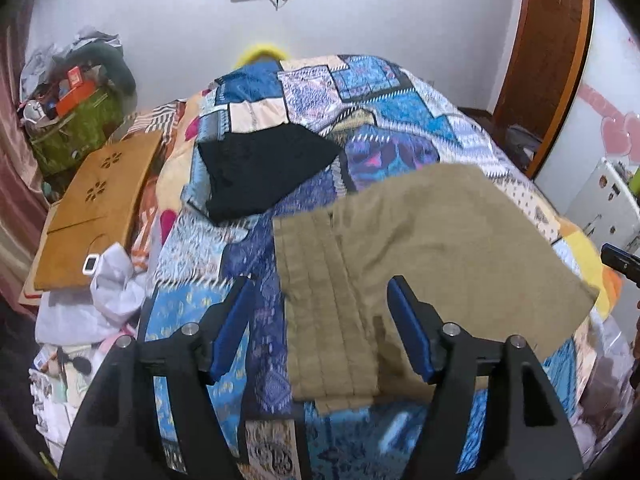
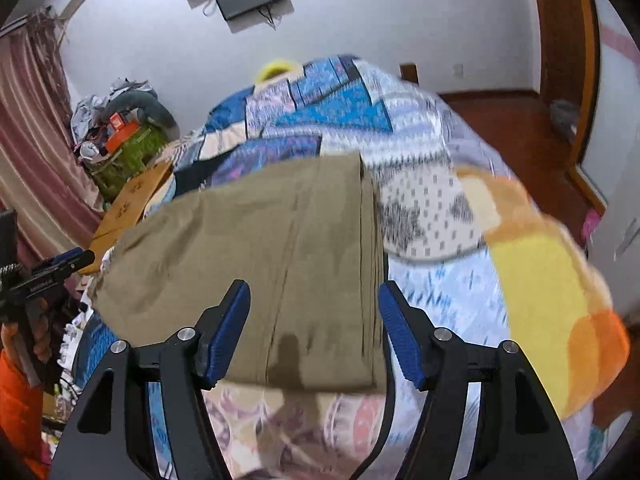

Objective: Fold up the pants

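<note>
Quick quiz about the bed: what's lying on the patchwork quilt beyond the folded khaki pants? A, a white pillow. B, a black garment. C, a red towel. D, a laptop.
B: in the left wrist view a black garment lies flat on the patchwork quilt, farther up the bed than the folded khaki pants and apart from them.

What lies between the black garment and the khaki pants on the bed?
Only the patterned bedspread; a strip of it separates the black garment from the khaki pants, seen in the left wrist view.
</note>
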### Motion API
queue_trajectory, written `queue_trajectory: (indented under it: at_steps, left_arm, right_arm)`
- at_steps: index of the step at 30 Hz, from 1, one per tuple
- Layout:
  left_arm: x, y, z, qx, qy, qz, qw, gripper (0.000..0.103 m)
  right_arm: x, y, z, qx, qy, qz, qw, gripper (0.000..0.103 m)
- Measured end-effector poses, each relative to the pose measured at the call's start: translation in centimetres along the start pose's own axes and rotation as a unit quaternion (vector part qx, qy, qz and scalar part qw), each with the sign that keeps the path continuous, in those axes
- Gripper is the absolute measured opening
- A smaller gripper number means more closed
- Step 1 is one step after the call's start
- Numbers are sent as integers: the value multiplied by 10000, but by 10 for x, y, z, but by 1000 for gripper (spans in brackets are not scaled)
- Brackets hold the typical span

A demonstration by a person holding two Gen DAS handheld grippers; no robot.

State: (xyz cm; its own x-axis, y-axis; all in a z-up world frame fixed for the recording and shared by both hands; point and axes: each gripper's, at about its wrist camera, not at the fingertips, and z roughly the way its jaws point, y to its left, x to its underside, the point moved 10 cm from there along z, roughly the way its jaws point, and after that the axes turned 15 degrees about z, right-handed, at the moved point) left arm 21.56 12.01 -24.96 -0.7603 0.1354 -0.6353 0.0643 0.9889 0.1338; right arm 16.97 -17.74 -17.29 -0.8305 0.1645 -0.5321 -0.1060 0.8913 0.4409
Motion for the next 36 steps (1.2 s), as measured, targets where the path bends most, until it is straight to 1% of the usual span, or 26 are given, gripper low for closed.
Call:
queue_trajectory:
  at_steps: [2, 4, 7, 10, 15, 19, 21, 24, 26, 29, 31, 36]
  left_arm:
    - [-12, 5, 3, 120, -39, -83, 9999, 77]
    - [-28, 10, 9, 196, -154, -189, 9995, 80]
    - [-48, 12, 20, 192, -218, -191, 9994, 84]
    - [-63, 17, 35, 76, -222, -79, 9997, 89]
    - [-78, 36, 69, -186, -61, -27, 9998, 95]
    - [-77, 50, 96, -132, 199, -149, 9996, 95]
    - [-72, 56, 108, -151, 313, -203, 9992, 95]
    - [-63, 61, 122, -182, 476, -328, 9982, 95]
    - [-54, 59, 131, -50, 617, -382, 9973, 95]
    - [-47, 56, 138, -25, 737, -294, 9968, 95]
    - [-44, 53, 140, -92, 784, -104, 9968, 95]
    - [-42, 50, 141, -102, 797, 98, 9967, 96]
  right_arm:
    - [-14, 5, 2, -52, -120, -64, 9999, 69]
    - [-28, 10, 10, -91, -178, -146, 9997, 69]
    - [-47, 17, 25, -112, -236, -258, 9993, 69]
    - [-63, 25, 41, -196, -240, -420, 9986, 69]
    - [-93, 34, 76, -214, -221, -842, 9960, 69]
    - [-115, 32, 110, -134, -57, -1170, 9930, 71]
    - [-120, 27, 133, -117, 102, -1134, 9934, 73]
    - [-118, 15, 173, 47, 438, -1059, 9934, 73]
    - [-115, 8, 193, 195, 579, -1101, 9920, 73]
    - [-106, -3, 221, 438, 840, -1265, 9874, 73]
    - [-101, -6, 231, 450, 997, -1316, 9852, 72]
    - [-102, -8, 236, 302, 1083, -1215, 9862, 72]
